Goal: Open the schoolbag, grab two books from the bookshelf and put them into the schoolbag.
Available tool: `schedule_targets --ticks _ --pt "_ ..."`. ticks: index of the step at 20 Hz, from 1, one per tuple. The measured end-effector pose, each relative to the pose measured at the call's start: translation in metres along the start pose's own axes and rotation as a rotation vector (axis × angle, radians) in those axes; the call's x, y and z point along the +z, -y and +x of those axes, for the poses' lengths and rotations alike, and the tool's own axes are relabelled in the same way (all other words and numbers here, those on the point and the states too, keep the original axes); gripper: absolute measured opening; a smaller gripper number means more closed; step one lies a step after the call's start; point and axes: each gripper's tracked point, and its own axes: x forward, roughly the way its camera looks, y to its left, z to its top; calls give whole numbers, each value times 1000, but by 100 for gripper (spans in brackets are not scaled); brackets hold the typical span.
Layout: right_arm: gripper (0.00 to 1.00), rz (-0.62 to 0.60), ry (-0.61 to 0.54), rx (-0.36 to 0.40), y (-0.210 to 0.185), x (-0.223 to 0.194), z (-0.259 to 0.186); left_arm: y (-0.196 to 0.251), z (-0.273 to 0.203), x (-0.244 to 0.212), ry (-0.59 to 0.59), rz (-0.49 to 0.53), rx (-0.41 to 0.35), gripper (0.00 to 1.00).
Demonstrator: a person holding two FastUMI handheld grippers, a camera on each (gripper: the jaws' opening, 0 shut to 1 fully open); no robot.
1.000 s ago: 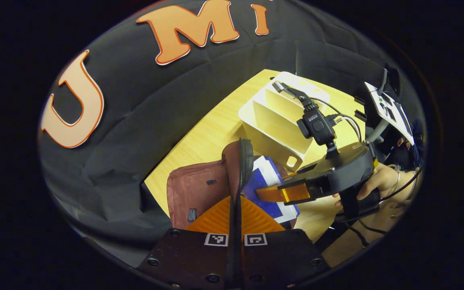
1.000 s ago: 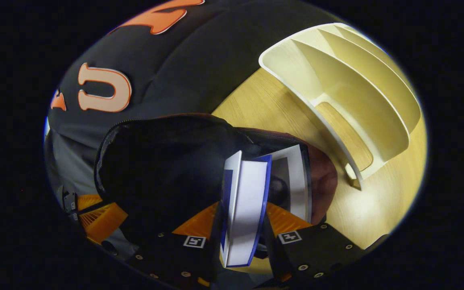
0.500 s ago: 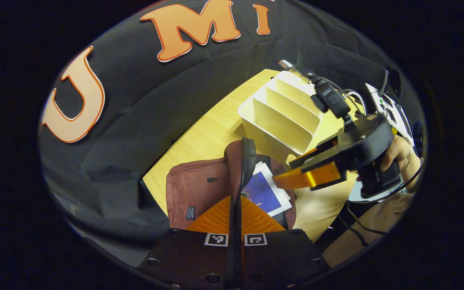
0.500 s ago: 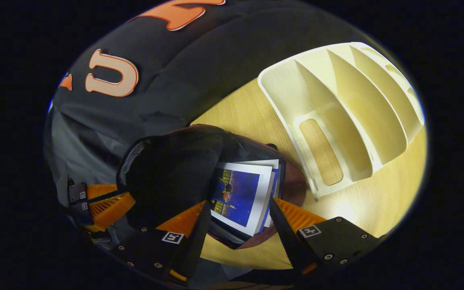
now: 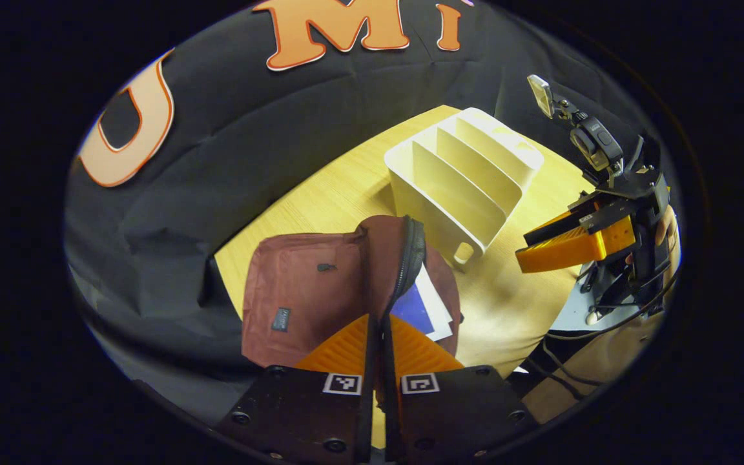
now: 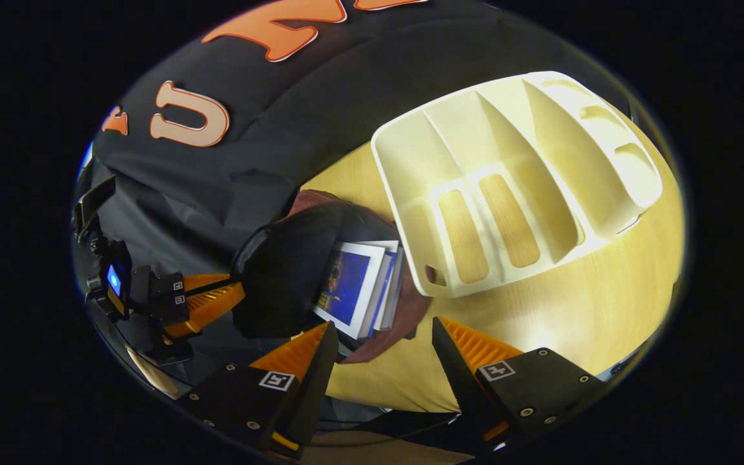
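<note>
Table (image 5: 514,310): a pale wooden top that carries everything; bare wood lies between the schoolbag and the near edge.

Bookshelf (image 6: 514,174): a cream divider rack standing on the table just behind the schoolbag. In the right gripper view all of its slots look empty, with wood showing through the floor cut-outs, so I judge nothing is left to fetch from it.

Schoolbag (image 5: 301,290): a maroon bag lying on the table just beside the bookshelf, with its zipped flap (image 5: 404,258) lifted so the mouth gapes. The dark lining faces the right gripper view.

Books (image 6: 359,287): two of them, the upper one with a blue cover and white border and a second beneath it, stacked in the mouth of the schoolbag. Their near ends look to poke out past the opening; how deep they sit I cannot tell.

Left gripper (image 5: 382,323): fingers pinched together on the edge of the flap, holding the bag open.

Right gripper (image 6: 378,342): jaws spread wide with nothing between them, hanging above the table on the near side of the schoolbag, apart from the books. In the left gripper view it sits well off to the side, held in a hand (image 5: 666,226).

Progress: bag opened, both books lodged in it; the task looks essentially done. What may remain is nudging the books fully inside and letting the flap go.
</note>
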Motion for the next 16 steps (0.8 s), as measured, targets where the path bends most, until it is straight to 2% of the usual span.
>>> schedule_targets --ticks 1,4,5,6,8,11,14,16 --pt "87 -4 -9 -5 9 -1 -6 9 4 -5 -8 -29 -18 12" --pt "87 -18 -41 -27 39 -3 -23 29 15 -9 -9 -132 -33 58" --pt "87 -27 -52 -40 50 -3 -28 36 20 -12 -7 -165 -33 64" --pt "87 -44 -62 -54 63 -3 -33 42 23 -12 -3 -194 -21 81" --pt "88 -70 -73 -71 84 2 -44 57 30 -3 23 -248 12 98" --pt "88 -110 -31 -76 103 23 -69 83 29 21 144 -358 73 98" --pt "88 -202 80 -103 119 58 -100 102 14 68 311 -431 137 98" --pt "88 -259 176 -111 118 83 -122 115 2 100 404 -466 148 98"
